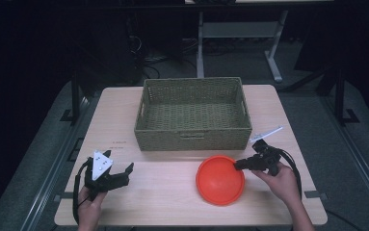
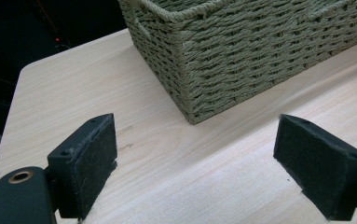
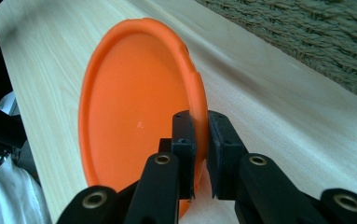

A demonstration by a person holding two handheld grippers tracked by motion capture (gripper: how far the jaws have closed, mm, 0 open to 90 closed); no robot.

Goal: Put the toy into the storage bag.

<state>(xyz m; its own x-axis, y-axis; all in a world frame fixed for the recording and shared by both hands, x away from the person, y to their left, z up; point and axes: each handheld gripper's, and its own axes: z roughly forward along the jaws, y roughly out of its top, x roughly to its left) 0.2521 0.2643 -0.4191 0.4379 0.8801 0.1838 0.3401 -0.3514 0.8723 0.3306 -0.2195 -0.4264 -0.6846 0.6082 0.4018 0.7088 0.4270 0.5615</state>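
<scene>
Right gripper clamping the rim of an orange plate; left gripper standing open.

We are seeing the right gripper's jaws closed on the plate's near edge, one pad on each face of the rim, the plate extending ahead of the jaws over the wooden table. We are finding the left gripper's jaws spread wide with nothing between them, hovering near the table. A woven basket is sitting beyond both grippers, its corner just ahead of the left one.
</scene>
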